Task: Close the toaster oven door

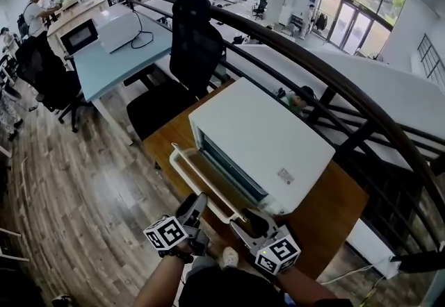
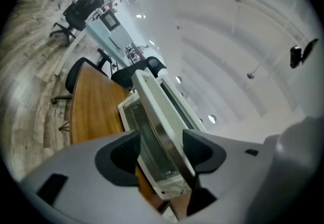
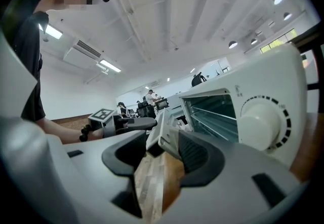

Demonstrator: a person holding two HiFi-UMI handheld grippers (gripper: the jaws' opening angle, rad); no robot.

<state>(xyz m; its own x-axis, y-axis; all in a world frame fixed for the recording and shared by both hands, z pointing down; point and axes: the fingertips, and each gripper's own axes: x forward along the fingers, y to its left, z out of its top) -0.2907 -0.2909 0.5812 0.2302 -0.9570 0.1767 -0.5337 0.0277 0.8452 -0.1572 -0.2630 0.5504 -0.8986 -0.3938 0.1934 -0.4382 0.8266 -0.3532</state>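
One white toaster oven (image 1: 264, 139) sits on the wooden table (image 1: 167, 137), its single door (image 1: 208, 184) dropped open toward the near edge. Both of my grippers are on that door: left gripper (image 1: 197, 203) clamps its free edge, right gripper (image 1: 240, 224) its corner, both jaws fairly wide.

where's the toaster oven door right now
Head view, lower centre: the toaster oven door hangs open toward the person from the white oven, its front edge between the jaws of the left gripper and right gripper.
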